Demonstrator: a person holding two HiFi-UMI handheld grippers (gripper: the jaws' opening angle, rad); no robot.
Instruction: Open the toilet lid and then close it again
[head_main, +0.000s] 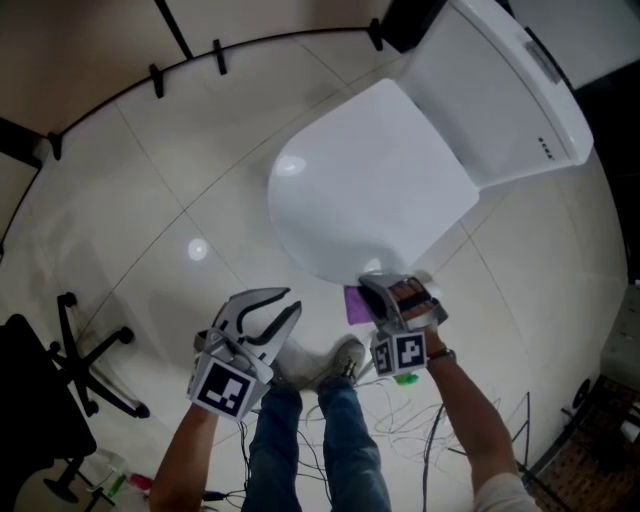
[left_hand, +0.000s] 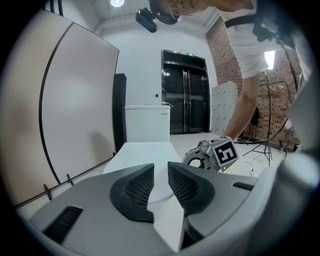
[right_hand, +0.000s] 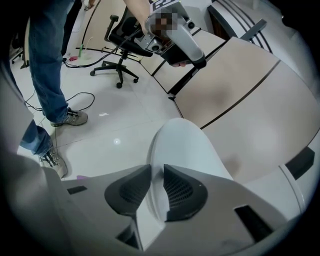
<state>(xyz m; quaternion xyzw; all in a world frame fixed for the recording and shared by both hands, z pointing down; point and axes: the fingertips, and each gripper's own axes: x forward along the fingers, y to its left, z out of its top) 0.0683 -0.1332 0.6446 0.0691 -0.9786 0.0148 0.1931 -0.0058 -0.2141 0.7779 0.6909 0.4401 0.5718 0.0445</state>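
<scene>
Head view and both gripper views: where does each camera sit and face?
Head view: on the person's head, facing steeply down on the closed toilet lid; forearms, left gripper, right gripper, jeans.
Left gripper view: rides that gripper, faces the lid's front about level; own empty jaws, an arm.
Right gripper view: faces down along the lid clamped in its jaws; jeans.
Shared: each gripper view shows the other.

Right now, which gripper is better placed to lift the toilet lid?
Right. The right gripper has its jaws closed on the front edge of the toilet lid; the left gripper hangs clear over the floor, jaws empty.
</scene>
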